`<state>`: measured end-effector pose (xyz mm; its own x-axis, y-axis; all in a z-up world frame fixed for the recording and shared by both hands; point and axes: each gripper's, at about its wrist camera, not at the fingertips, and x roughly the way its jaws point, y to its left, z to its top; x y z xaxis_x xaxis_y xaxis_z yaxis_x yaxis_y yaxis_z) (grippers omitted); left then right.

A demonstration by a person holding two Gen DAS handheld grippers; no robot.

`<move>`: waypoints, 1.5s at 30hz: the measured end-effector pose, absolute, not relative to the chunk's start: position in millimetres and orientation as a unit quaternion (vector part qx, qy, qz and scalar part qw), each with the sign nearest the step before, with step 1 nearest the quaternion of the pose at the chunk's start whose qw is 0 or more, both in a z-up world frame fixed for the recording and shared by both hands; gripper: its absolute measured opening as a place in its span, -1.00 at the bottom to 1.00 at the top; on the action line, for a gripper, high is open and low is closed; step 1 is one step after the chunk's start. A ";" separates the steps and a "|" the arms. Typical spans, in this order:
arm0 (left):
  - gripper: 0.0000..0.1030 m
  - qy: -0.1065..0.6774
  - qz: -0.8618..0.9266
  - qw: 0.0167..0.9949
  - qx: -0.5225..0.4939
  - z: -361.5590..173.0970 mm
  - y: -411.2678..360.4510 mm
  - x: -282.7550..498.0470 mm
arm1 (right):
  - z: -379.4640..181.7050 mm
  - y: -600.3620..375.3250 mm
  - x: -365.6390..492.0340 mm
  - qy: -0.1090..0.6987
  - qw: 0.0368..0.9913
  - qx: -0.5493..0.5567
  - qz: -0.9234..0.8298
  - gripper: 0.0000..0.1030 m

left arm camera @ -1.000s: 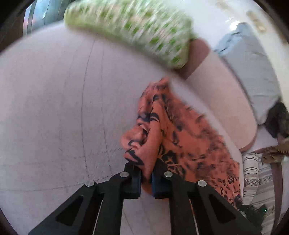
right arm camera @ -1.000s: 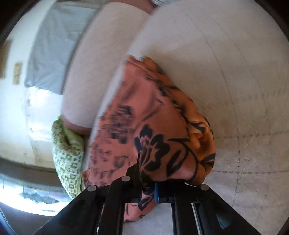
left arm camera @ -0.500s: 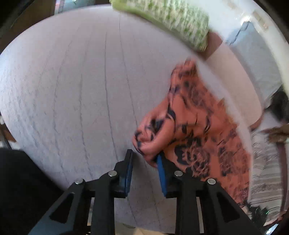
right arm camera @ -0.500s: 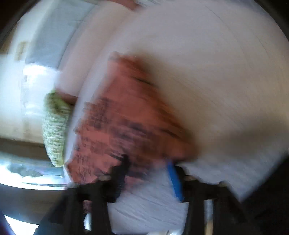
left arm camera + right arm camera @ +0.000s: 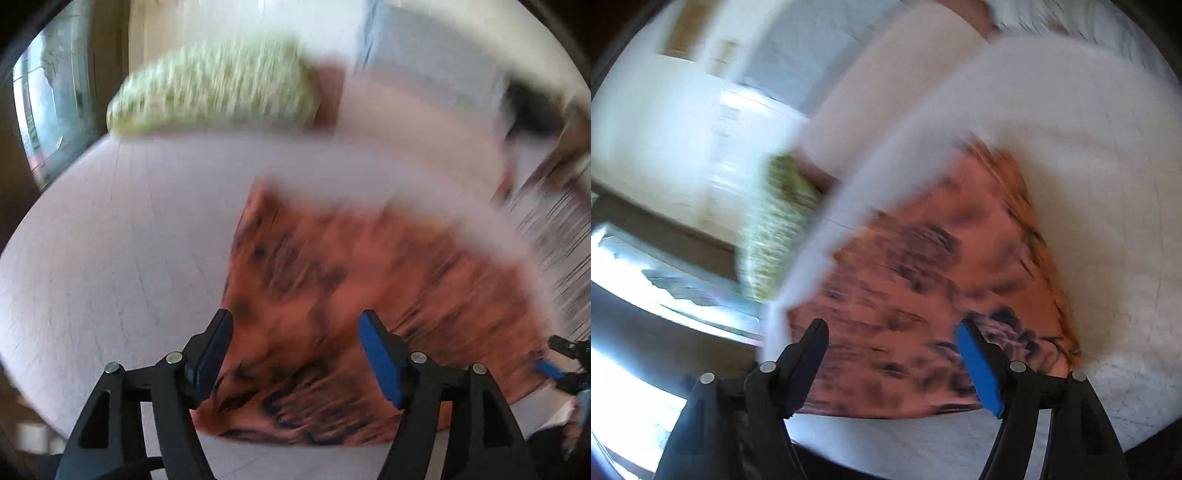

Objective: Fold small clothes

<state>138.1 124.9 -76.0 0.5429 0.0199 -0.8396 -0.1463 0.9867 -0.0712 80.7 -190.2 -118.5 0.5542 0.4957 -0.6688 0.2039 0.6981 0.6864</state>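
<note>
Both views are smeared by motion blur, so the print on the orange cloth (image 5: 351, 295) is seen only as dark blotches and its folds cannot be made out. The left gripper (image 5: 295, 350) is spread wide and nothing is held; the cloth lies flat beyond it on the white quilted bed (image 5: 110, 240). The right gripper (image 5: 892, 358) is likewise spread wide and empty above the cloth (image 5: 942, 258). A green patterned pillow (image 5: 214, 92) is seen at 11 o'clock.
</note>
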 end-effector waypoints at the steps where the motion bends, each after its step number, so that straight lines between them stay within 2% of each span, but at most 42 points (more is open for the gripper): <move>1: 0.41 0.505 0.058 0.860 -0.052 -93.1 129.0 140.3 | -140.0 -190.8 82.7 0.499 0.781 0.369 0.063 0.14; 2: 0.41 0.503 0.062 0.861 -0.042 -100.1 133.9 137.4 | -148.8 -197.9 75.8 0.492 0.779 0.385 0.055 -0.07; 3: 0.41 0.486 0.052 0.871 -0.046 -95.5 138.1 131.1 | -148.1 -207.9 64.5 0.474 0.783 0.400 0.044 -0.18; 5: 0.41 0.491 0.060 0.868 -0.048 -87.0 139.9 131.5 | -140.7 -218.3 52.7 0.476 0.779 0.407 0.036 -0.08; 6: 0.41 0.490 0.059 0.868 -0.055 -83.8 139.9 133.5 | -133.9 -219.0 52.1 0.475 0.783 0.401 0.035 0.19; 7: 0.41 0.483 0.052 0.872 -0.063 -77.5 139.1 133.4 | -122.3 -216.0 52.5 0.468 0.793 0.388 0.042 0.33; 11: 0.48 0.458 0.034 0.886 -0.054 -71.8 132.7 138.2 | -107.9 -197.1 56.7 0.433 0.816 0.373 0.080 0.49; 12: 0.50 0.472 0.040 0.880 -0.045 -80.9 133.2 142.7 | -123.0 -199.2 59.9 0.452 0.809 0.371 0.053 0.51; 13: 0.50 0.498 0.051 0.865 -0.034 -92.7 134.5 146.5 | -139.1 -205.4 59.2 0.473 0.797 0.375 0.032 0.37; 14: 0.50 0.511 0.050 0.857 -0.036 -99.0 137.8 148.7 | -151.5 -216.4 53.3 0.468 0.783 0.409 0.030 0.34; 16: 0.49 0.485 0.056 0.871 -0.046 -86.0 140.3 146.5 | -140.5 -223.2 48.6 0.451 0.781 0.431 0.033 0.34; 20: 0.50 0.454 0.030 0.887 -0.073 -61.5 136.7 155.2 | -93.4 -210.4 70.0 0.421 0.823 0.374 0.073 0.42; 23: 0.50 0.458 0.021 0.887 -0.054 -68.3 127.9 168.2 | -90.7 -200.7 109.4 0.424 0.817 0.372 0.122 0.45; 26: 0.50 0.480 0.028 0.877 -0.021 -91.6 125.0 170.7 | -133.3 -207.3 137.9 0.477 0.793 0.370 0.083 0.43; 27: 0.50 0.475 0.027 0.880 -0.005 -87.5 122.3 169.4 | -153.1 -220.2 135.9 0.484 0.770 0.411 0.063 0.25; 28: 0.50 0.472 0.025 0.881 0.002 -82.9 119.9 169.1 | -151.9 -229.4 130.6 0.463 0.767 0.439 0.066 0.25; 33: 0.50 0.441 0.005 0.896 -0.046 -62.6 123.4 184.5 | -104.3 -222.1 146.7 0.438 0.802 0.393 0.102 0.39; 36: 0.55 0.455 0.011 0.889 -0.044 -77.2 123.3 205.1 | -104.6 -218.2 181.4 0.437 0.804 0.379 0.136 0.55; 38: 0.55 0.489 0.018 0.871 -0.052 -96.1 129.5 214.8 | -132.1 -218.0 205.8 0.463 0.798 0.367 0.118 0.55; 39: 0.55 0.480 0.017 0.876 -0.050 -93.3 130.3 215.3 | -154.2 -228.0 211.8 0.486 0.784 0.380 0.066 0.37; 41: 0.55 0.469 0.013 0.881 -0.057 -84.1 132.3 214.9 | -153.6 -234.3 206.8 0.461 0.776 0.427 0.061 0.38; 45: 0.56 0.481 0.016 0.875 -0.059 -93.2 136.5 222.3 | -124.9 -218.1 201.5 0.423 0.813 0.387 0.101 0.65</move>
<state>222.3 136.5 -93.2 0.5377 -0.0297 -0.8426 -0.0846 0.9924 -0.0890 201.5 -218.1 -124.9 0.6222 0.4920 -0.6089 0.1626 0.6796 0.7153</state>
